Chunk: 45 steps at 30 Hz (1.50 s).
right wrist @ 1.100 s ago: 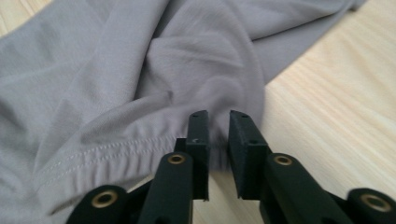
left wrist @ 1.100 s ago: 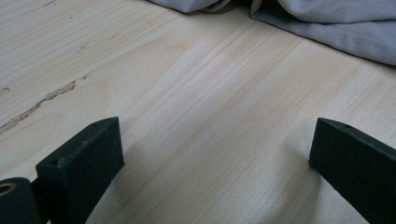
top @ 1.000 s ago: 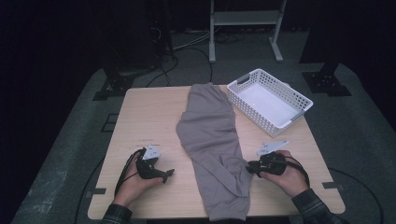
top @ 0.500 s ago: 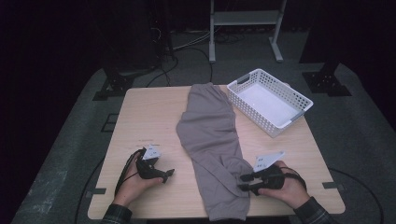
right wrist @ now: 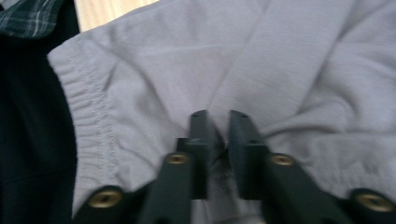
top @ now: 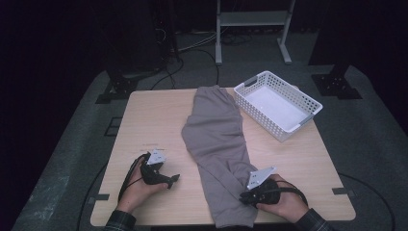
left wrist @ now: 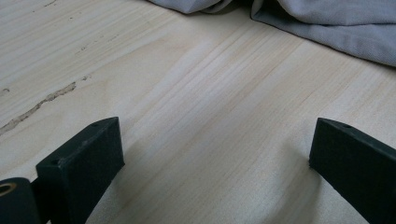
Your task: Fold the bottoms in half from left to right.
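Right gripper (right wrist: 218, 122) pinches our grey fleece trousers (top: 216, 144) at six o'clock; left gripper (top: 169, 181) rests released; folding barely begun, white basket (top: 308, 107) unused.

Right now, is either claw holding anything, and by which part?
The right claw pinches a fold of the grey garment near its elastic end at the table's near edge. The left claw is open over bare wood.

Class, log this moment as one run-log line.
left gripper: open, on table | right gripper: jaws just closing, pinching grey trousers | basket: empty
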Motion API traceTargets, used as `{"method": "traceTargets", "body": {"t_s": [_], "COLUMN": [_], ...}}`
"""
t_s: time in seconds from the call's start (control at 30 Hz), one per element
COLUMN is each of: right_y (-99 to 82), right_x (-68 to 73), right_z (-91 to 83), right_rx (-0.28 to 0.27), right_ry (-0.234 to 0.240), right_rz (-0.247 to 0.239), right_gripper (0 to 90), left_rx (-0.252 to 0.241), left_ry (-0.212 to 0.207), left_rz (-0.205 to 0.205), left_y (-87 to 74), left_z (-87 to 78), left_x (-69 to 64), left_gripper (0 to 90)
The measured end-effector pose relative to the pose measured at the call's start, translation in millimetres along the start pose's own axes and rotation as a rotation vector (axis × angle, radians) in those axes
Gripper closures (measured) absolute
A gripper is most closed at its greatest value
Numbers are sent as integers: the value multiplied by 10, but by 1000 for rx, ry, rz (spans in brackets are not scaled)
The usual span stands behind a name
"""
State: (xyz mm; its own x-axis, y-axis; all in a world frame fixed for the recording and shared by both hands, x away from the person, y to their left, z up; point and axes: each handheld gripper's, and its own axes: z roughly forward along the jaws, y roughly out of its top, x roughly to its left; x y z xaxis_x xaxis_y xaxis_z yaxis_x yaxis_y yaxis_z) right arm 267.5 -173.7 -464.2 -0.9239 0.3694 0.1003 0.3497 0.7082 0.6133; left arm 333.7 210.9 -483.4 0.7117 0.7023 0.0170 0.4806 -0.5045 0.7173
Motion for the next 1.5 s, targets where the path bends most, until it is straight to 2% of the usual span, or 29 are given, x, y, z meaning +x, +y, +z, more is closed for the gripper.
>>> {"method": "traceTargets", "body": {"t_s": [0.1, 0.23, 0.3, 0.43, 0.63, 0.67, 0.73, 0.8, 0.9, 0.93, 1.07, 1.17, 1.2, 1.27, 1.37, 1.5], "right_y": [21, 118, 194, 383, 624, 646, 664, 651, 569, 519, 364, 296, 283, 270, 270, 258], "right_x": [-1, 37, 98, 266, 508, 541, 560, 514, 333, 239, -20, -152, -177, -210, -233, -246], "right_z": [-27, -100, -127, -108, 113, 167, 210, 179, 54, 10, -46, 11, 42, 97, 150, 144], "right_rx": [-20, -92, -123, -166, -146, -142, -151, -175, -210, -212, -190, -156, -144, -118, -92, -80], "right_ry": [1, 44, 69, 113, 174, 191, 204, 187, 118, 78, -16, -55, -63, -74, -76, -88], "right_rz": [17, 31, 33, 2, -41, -45, -52, -48, -15, -9, 20, 19, 20, 5, -10, -10], "right_gripper": [878, 879, 878, 878, 869, 841, 727, 678, 679, 674, 644, 610, 595, 568, 535, 530], "left_rx": [0, 0, 0, 0, -1, -3, -3, 0, 0, 0, 0, 9, 0, -44, -93, -100], "left_ry": [0, 0, 0, 0, 0, 1, 1, 0, 0, 0, 3, -9, -24, -59, -119, -205], "left_rz": [0, 0, 0, 1, 1, 0, 0, 1, 0, 0, -3, -23, -41, -43, -14, 28], "left_y": [0, 0, 0, 0, 0, -1, -1, 0, 1, 1, 5, 49, 75, 127, 244, 392], "left_z": [0, 0, 0, 0, 0, 2, 2, 0, 0, 1, 2, -18, -23, -44, -60, -2], "left_x": [1, 0, 1, 1, 1, 0, 0, 1, 1, 0, -3, -13, -27, -77, -229, -497], "left_gripper": [15, 15, 15, 15, 15, 15, 15, 15, 15, 15, 16, 97, 111, 139, 190, 233]}}
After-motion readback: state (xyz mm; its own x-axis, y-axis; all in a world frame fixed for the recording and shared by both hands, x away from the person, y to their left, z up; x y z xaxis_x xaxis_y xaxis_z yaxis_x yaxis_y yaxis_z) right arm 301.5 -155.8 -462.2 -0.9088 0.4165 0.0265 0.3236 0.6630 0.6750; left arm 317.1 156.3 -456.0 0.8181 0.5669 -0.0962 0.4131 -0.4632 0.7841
